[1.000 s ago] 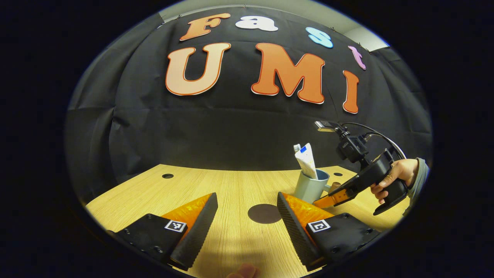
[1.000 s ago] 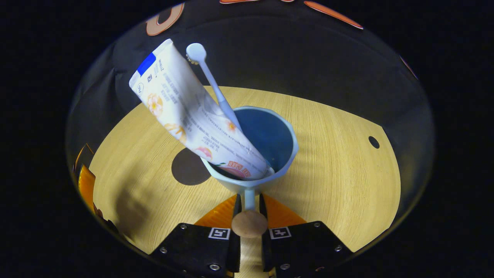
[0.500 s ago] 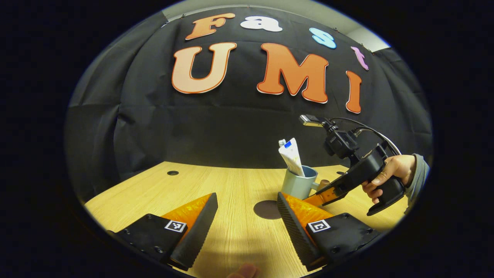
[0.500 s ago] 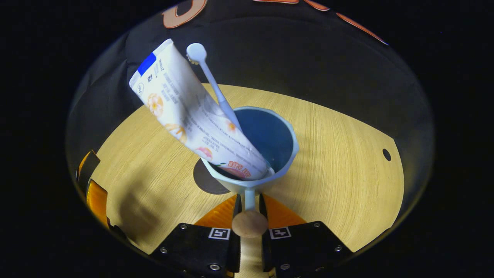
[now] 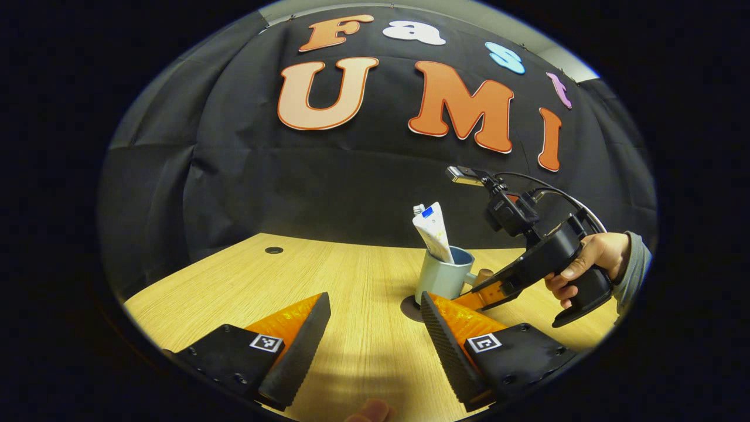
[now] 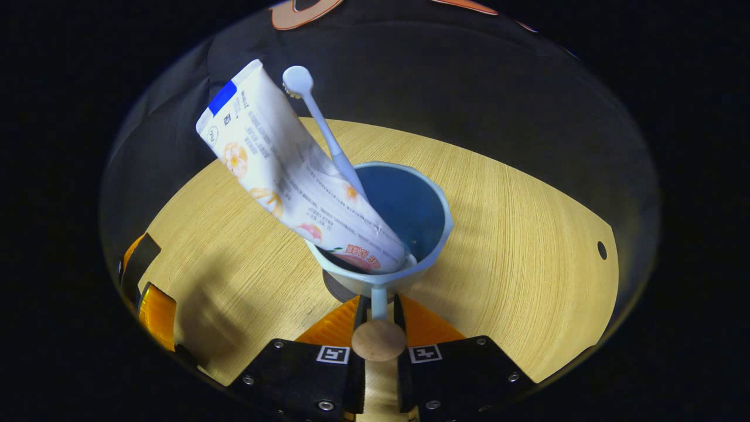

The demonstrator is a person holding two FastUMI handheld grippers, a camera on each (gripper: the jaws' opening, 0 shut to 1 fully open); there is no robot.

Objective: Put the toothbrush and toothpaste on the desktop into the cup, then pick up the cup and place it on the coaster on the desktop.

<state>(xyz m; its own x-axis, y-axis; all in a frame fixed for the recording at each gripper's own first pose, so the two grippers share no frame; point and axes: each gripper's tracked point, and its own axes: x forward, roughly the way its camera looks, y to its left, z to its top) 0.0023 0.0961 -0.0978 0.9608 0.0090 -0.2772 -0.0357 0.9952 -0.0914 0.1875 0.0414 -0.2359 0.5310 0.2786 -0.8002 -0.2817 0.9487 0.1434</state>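
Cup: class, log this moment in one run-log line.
right gripper shut on cup handle | cup over coaster | left gripper open

Grey sleeve (image 5: 640,266) (black cables (image 5: 559,196) above), square-marked black tongs (image 5: 375,328)

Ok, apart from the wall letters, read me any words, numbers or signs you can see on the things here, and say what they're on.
On the toothpaste tube: small print and logos, too small and blurred to read.
On the right gripper: square coded tags, which are patterns with no letters.
On the cup: no text.
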